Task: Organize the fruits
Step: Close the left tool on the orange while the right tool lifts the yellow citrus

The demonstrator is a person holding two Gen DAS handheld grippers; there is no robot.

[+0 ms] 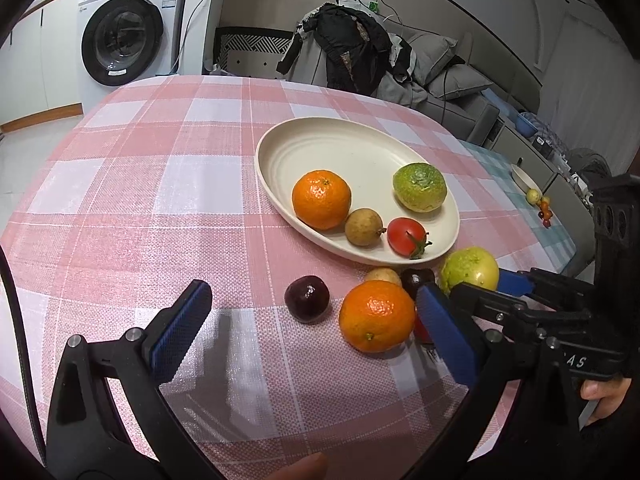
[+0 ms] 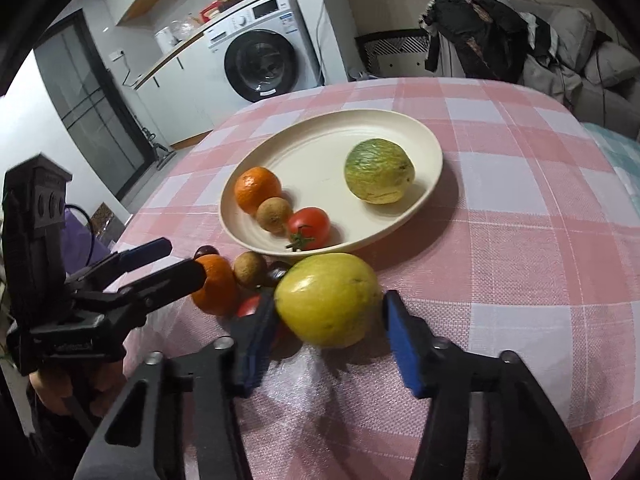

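A cream plate holds an orange, a brown longan, a red tomato and a green fruit. In front of it on the cloth lie a dark plum, an orange, a longan, a dark fruit and a yellow-green fruit. My left gripper is open around the plum and orange. My right gripper is open, its fingers on either side of the yellow-green fruit.
The round table has a pink checked cloth. A washing machine stands behind at the left. A chair with dark clothes and a grey sofa stand behind. A second table at the right carries a bowl and small fruits.
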